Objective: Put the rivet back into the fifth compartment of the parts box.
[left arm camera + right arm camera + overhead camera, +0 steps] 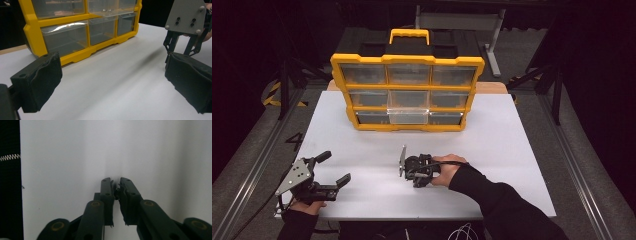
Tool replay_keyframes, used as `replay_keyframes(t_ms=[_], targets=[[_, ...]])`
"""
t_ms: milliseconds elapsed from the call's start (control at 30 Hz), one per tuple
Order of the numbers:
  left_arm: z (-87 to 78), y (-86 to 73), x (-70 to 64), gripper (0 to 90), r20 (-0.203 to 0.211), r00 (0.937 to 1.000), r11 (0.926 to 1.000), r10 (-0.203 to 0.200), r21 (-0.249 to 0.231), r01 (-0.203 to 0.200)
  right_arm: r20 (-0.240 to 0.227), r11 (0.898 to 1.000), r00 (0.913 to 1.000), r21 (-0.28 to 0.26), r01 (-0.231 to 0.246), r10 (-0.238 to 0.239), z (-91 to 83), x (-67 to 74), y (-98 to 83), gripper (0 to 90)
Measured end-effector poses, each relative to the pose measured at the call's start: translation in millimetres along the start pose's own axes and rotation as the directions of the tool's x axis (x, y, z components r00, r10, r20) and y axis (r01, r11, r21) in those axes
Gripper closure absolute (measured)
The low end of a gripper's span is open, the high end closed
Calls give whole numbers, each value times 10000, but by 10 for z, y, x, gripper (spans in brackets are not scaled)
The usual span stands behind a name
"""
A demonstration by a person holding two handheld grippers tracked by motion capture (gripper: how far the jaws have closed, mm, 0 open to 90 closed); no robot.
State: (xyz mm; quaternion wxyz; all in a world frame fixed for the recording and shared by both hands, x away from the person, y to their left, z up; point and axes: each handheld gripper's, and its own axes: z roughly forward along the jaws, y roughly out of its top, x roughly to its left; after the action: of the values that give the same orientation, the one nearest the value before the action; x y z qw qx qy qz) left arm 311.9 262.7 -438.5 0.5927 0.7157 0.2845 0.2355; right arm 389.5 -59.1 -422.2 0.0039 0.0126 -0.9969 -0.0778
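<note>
Risk ahead: right hand-held gripper (403, 161), jaws pressed together on nothing and tipped down at the white counter (512, 150), could scrape foam pads on the surface or stay closed while reaching for a drawer. Left hand-held gripper (334, 167) spread wide, empty, resting near the counter's front left corner, well apart from the yellow drawer organiser (407, 92) standing upright at the counter's far middle. Organiser: hard glossy plastic frame, clear boxy drawers, lower middle drawer (407, 115) apparently pulled slightly forward. Pads black, rough, ragged-edged; counter smooth, matte.
</note>
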Motion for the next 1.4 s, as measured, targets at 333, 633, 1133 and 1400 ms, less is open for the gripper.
replay_keyframes(t_ms=[333, 633, 1133, 1400], targets=[[2, 1, -1, 20, -2, 10000, 10000, 0, -9, 0, 106, 9994, 9999, -324, 79, -76, -167, 23, 22, 825], [3, 1, 2, 20, -7, 10000, 10000, -14, -1, 14, 425, 9969, 9990, -760, 194, -162, -555, -2, 58, 825], [-4, 2, 8, 20, -35, 10000, 10000, 13, -12, -13, 1158, 9927, 9926, -1099, 502, -374, -1149, -48, 194, 825], [-2, 2, 7, 20, -7, 10000, 10000, 26, -9, -26, 1536, 9902, 9876, -1297, 526, -323, -1413, -110, 253, 825]])
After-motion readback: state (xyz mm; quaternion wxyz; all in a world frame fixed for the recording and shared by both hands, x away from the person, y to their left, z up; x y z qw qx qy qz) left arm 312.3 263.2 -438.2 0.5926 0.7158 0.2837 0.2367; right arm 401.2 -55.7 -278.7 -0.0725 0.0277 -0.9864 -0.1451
